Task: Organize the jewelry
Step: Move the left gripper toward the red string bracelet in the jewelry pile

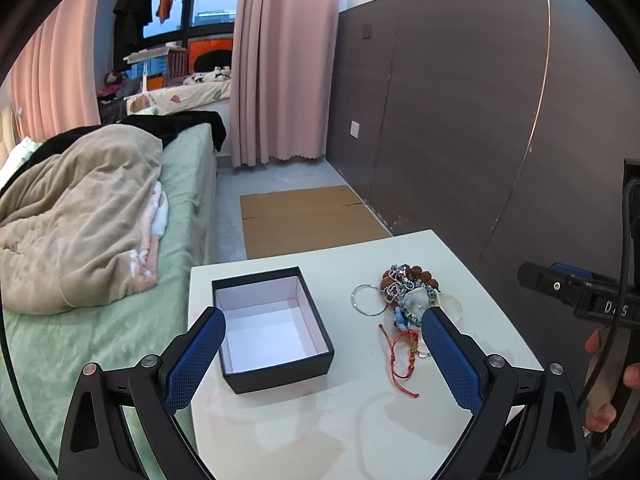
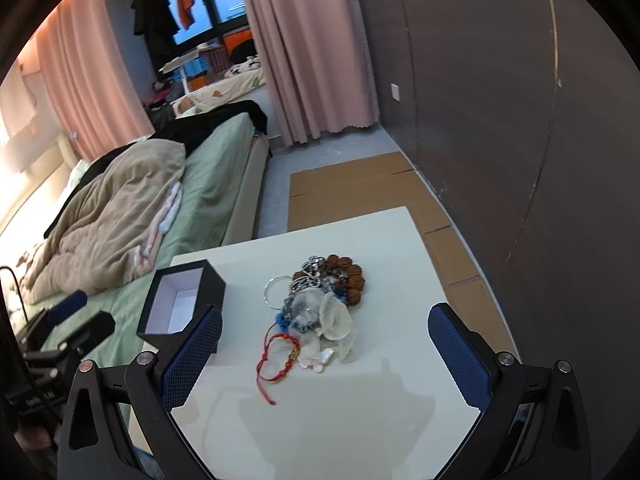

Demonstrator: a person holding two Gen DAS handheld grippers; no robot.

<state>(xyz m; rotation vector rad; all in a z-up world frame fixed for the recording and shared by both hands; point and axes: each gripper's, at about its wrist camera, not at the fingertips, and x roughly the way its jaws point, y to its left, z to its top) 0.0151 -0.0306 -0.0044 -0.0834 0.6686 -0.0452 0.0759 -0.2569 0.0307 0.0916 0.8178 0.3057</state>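
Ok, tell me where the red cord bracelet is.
The red cord bracelet lies on the white table, at the jewelry pile's near edge, right of the open black box.

Each gripper, the left gripper [image 1: 323, 322] and the right gripper [image 2: 325, 320], has matte black linkage arms with triangular cut-outs and round silver pivot screws. The fingers [image 1: 452, 360] carry blue pads with a fine diamond-mesh texture. A black cable [image 1: 622, 280] trails past the right gripper's black body, marked with white letters
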